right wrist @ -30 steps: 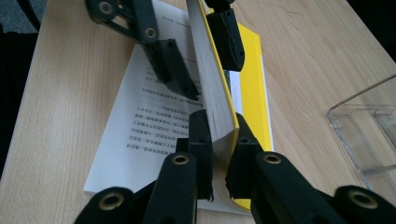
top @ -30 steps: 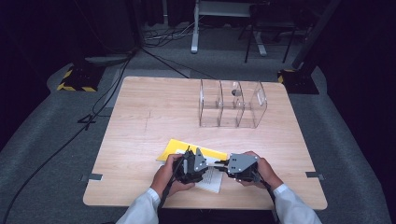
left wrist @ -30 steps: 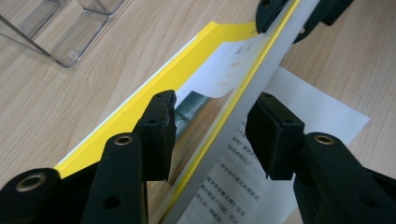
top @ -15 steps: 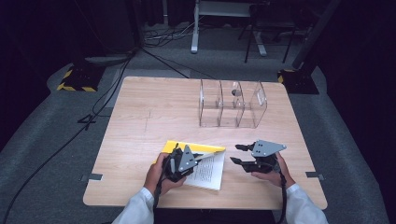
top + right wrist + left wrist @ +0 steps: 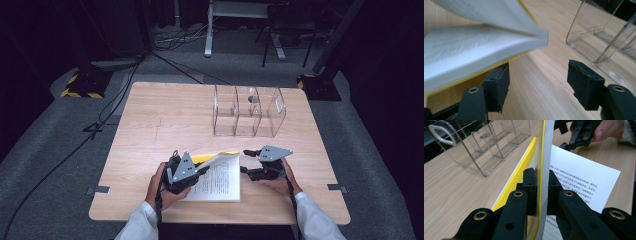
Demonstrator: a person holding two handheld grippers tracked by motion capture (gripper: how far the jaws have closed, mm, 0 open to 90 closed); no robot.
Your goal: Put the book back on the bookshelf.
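Two grippers: both at the table's near edge.
Left gripper point(image 5: 192, 175): jaws just closing, now pinching the yellow cover point(image 5: 539, 170), lifted off the pages.
Right gripper point(image 5: 251, 162): jaws just opening, now spread and empty beside the book point(image 5: 217, 177).
Book: open, flat on the table point(image 5: 165, 120).
Change: earlier both grippers met over the closed book; now they stand apart.
Meaning: opening appears under way.

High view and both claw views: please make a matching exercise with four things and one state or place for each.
Things:
1. left claw
2. right claw
3. yellow-covered paperback book
4. clear plastic three-compartment organiser

States:
A. jaws apart, nothing between them
B. stands at the table's far side
C. shut on the raised yellow cover
D. lies open, printed page showing

Pairs: 1-C, 2-A, 3-D, 4-B
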